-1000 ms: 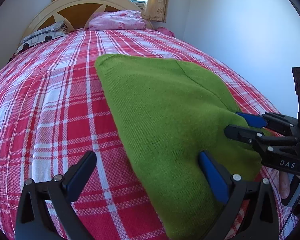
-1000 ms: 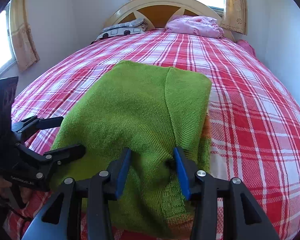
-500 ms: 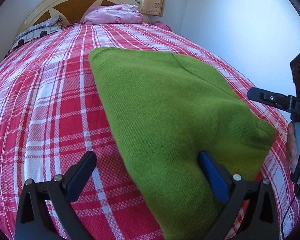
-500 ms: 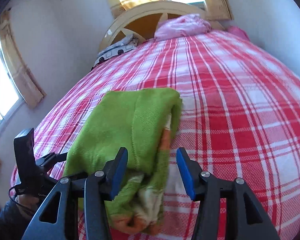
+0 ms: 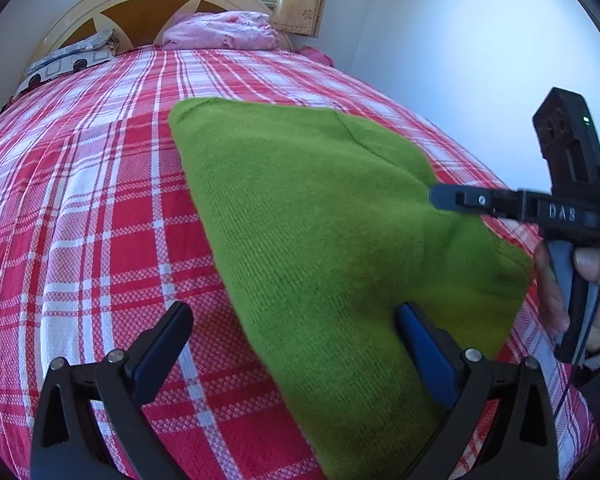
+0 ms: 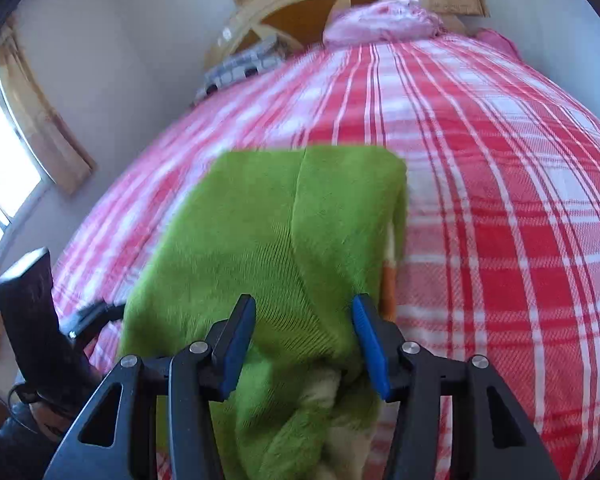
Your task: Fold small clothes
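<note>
A folded green knit sweater [image 5: 332, 232] lies on the red plaid bed [image 5: 100, 208]. It also shows in the right wrist view [image 6: 276, 240], with orange and cream trim at its right edge. My left gripper [image 5: 292, 344] is open at the sweater's near left edge, its right finger resting on the knit. My right gripper [image 6: 304, 344] is open low over the sweater's near right part, with the fabric bunched beneath it. The right gripper also appears in the left wrist view [image 5: 444, 196], hovering above the sweater's right side.
A pink bundle [image 5: 220, 34] and a patterned pillow [image 5: 68, 60] lie by the cream headboard [image 5: 148, 4]. A white wall [image 5: 440, 40] runs along the bed's right side. Curtained windows [image 6: 32, 120] stand on the left.
My right gripper lifted off the sweater's near right corner, swung away, then came back over the fabric. The left gripper stayed open in place.
</note>
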### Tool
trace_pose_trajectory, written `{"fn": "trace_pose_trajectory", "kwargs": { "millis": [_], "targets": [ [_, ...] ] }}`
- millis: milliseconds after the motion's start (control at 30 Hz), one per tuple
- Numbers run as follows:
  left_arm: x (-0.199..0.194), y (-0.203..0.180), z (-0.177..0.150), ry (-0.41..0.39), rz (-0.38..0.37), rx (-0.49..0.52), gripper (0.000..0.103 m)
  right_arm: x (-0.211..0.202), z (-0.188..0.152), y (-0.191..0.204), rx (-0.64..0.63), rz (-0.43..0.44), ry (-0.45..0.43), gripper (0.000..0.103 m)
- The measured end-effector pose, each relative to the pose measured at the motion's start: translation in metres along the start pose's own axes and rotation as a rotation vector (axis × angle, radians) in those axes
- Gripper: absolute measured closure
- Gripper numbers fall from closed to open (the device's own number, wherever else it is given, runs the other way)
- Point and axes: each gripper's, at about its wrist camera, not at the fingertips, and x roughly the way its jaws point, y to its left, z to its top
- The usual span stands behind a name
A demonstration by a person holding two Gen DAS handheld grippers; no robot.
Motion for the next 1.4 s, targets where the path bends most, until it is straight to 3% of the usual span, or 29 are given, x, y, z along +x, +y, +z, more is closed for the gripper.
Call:
{"fn": "trace_pose_trajectory", "kwargs": {
  "millis": [200,300,400,500,600,700,833,933,1067,1167,1400],
  "targets": [
    [0.005,0.007,0.002,0.019,-0.068,-0.057,0.0,-0.028,0.014,-0.036,0.103,0.063,-0.108,0.051],
    [0.008,0.009,0.005,0.026,-0.085,-0.075,0.0,-0.005,0.023,-0.074,0.277,0.152,-0.043,0.041],
    [0.009,0.006,0.004,0.029,-0.077,-0.068,0.0,0.024,0.026,-0.092,0.375,0.202,0.029,0.039],
    [0.01,0.005,0.005,0.031,-0.077,-0.06,0.0,0.037,0.033,-0.095,0.397,0.255,0.033,0.032],
    [0.012,0.003,0.007,0.029,-0.083,-0.05,0.0,0.054,0.046,-0.093,0.421,0.308,0.053,0.032],
    [0.012,0.002,0.007,0.022,-0.099,-0.037,0.006,0.067,0.054,-0.085,0.385,0.317,0.039,0.032],
    [0.012,0.001,0.006,0.021,-0.11,-0.032,0.012,0.085,0.057,-0.065,0.279,0.274,0.046,0.048],
    [0.013,-0.003,0.006,0.028,-0.088,-0.018,0.013,0.088,0.055,-0.065,0.272,0.275,0.033,0.057],
    [0.015,-0.014,0.006,0.04,-0.031,0.033,0.015,0.088,0.053,-0.077,0.308,0.311,0.038,0.064],
    [0.014,-0.013,0.005,0.04,-0.024,0.036,0.017,0.086,0.051,-0.074,0.283,0.278,0.029,0.066],
    [0.006,-0.009,0.006,0.058,-0.032,-0.042,0.04,0.071,0.046,-0.057,0.207,0.22,0.003,0.074]
  ]
}}
